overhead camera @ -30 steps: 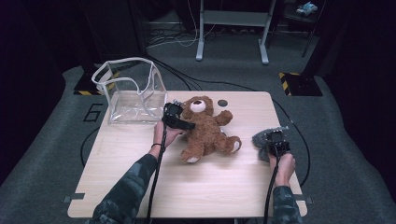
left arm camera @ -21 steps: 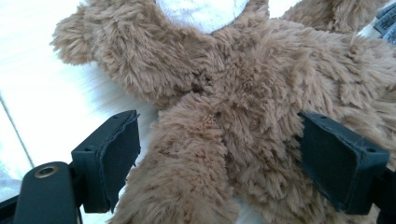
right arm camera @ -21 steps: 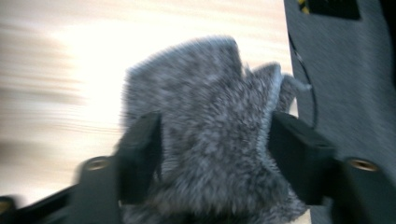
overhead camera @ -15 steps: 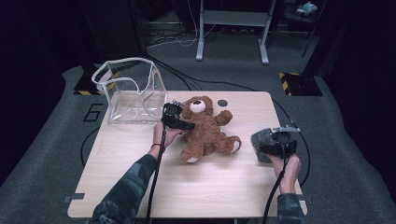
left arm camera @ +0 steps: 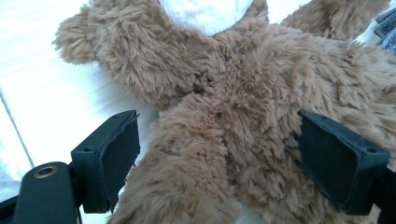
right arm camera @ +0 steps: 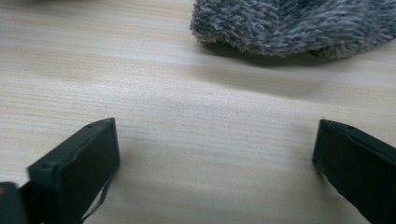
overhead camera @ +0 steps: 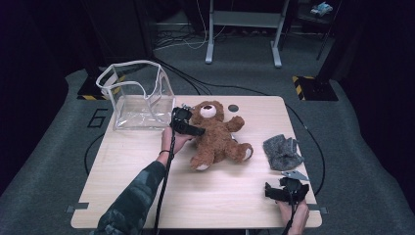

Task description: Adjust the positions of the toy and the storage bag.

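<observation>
Your left gripper (overhead camera: 188,128) sits at the teddy bear (overhead camera: 218,137), which lies on its back near the middle of the worktop (overhead camera: 147,171), head toward the far edge. In the left gripper view your left gripper (left arm camera: 219,158) stands wide open, its two black pads on either side of the bear's (left arm camera: 243,116) brown plush where an arm meets the body. The fur fills the gap between the pads; the pads look just beside the fur or brushing it, not pressing in, and I cannot tell firm contact. Your left hand (overhead camera: 171,142) rests on the worktop beside the bear.

Your right gripper (overhead camera: 288,191) is near the right end of the worktop's near edge, well apart from the bear. In the right gripper view your right gripper (right arm camera: 215,163) is wide open too, with nothing between the pads but bare wood grain (right arm camera: 187,116). It holds nothing and touches no object.

A grey fuzzy cloth (overhead camera: 281,152) lies near the right edge of the worktop, between the bear and your right gripper; in the right gripper view the cloth (right arm camera: 299,23) lies ahead of the open pads, apart from them.

A clear plastic bag (overhead camera: 139,95) with white trim stands open at the far left corner of the worktop, just beside your left gripper. A small dark disc (overhead camera: 233,107) lies near the far edge, close to the bear's raised arm.
</observation>
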`<control>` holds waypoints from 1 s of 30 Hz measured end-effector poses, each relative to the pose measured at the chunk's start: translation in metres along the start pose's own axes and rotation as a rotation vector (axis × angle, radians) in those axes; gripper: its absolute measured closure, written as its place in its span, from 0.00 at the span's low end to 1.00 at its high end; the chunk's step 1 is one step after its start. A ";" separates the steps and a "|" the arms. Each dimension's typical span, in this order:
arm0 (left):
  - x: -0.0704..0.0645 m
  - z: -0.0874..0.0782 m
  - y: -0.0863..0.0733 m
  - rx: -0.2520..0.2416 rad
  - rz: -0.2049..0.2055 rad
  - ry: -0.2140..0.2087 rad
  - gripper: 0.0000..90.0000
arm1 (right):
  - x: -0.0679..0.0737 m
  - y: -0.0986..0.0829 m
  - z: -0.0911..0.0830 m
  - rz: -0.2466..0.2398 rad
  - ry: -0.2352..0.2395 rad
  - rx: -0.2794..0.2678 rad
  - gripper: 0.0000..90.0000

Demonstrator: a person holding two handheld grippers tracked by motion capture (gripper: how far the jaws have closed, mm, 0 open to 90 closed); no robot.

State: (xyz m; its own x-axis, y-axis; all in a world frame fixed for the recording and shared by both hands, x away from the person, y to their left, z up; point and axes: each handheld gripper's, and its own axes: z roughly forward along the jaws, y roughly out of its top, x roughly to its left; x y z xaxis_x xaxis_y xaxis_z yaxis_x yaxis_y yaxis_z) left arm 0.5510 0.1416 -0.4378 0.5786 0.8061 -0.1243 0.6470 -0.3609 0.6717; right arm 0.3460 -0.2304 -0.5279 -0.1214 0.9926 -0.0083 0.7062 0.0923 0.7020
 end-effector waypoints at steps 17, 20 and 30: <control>-0.013 -0.006 0.011 -0.013 0.020 0.015 0.18 | 0.020 0.014 -0.016 -0.092 0.095 -0.046 0.10; -0.009 -0.009 0.009 -0.014 0.021 0.015 0.18 | 0.038 0.032 -0.016 -0.145 0.154 -0.063 0.11; 0.000 -0.016 0.002 0.006 0.014 0.007 0.21 | 0.078 0.099 0.028 -0.229 0.198 -0.024 0.12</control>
State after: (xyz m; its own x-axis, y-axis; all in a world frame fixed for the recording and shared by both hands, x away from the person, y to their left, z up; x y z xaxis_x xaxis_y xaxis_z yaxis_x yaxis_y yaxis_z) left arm 0.5438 0.1484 -0.4247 0.5842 0.8041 -0.1100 0.6418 -0.3747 0.6691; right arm 0.4261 -0.1414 -0.4792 -0.4110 0.9112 -0.0304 0.6281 0.3072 0.7149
